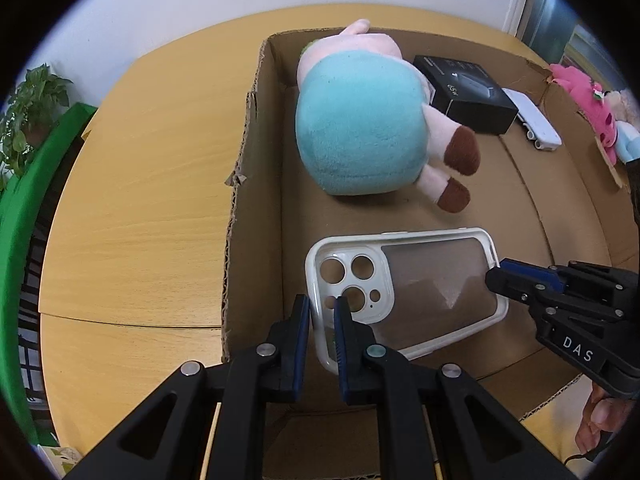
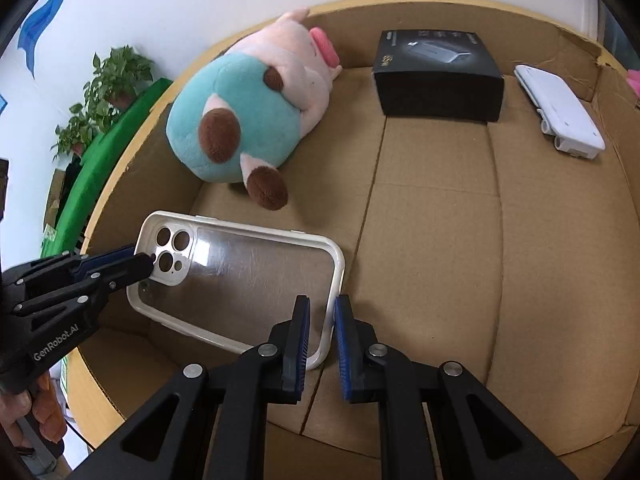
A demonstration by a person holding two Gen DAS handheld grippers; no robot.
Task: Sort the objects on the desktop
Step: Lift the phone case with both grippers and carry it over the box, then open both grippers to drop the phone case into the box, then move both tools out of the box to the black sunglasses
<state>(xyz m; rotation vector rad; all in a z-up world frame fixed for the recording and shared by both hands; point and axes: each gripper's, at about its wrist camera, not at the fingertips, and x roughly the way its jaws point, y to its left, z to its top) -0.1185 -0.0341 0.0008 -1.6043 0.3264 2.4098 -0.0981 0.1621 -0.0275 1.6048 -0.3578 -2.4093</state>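
A clear phone case (image 1: 432, 280) with a white rim is held over the floor of a shallow cardboard box (image 1: 256, 128). My left gripper (image 1: 323, 312) is shut on the rim of its camera-hole end. My right gripper (image 2: 323, 312) is shut on the rim of the opposite end of the phone case (image 2: 256, 276). Each gripper shows in the other's view, the right gripper (image 1: 496, 276) and the left gripper (image 2: 144, 264). A pink and teal plush pig (image 1: 360, 120) lies in the box, also in the right wrist view (image 2: 248, 120).
A black product box (image 2: 438, 76) and a white flat device (image 2: 560, 108) lie at the far side of the cardboard box (image 2: 440, 240). The box sits on a wooden table (image 1: 140, 200). A pink plush toy (image 1: 580, 92) lies beyond the box's right wall. Potted plants (image 1: 32, 104) stand far left.
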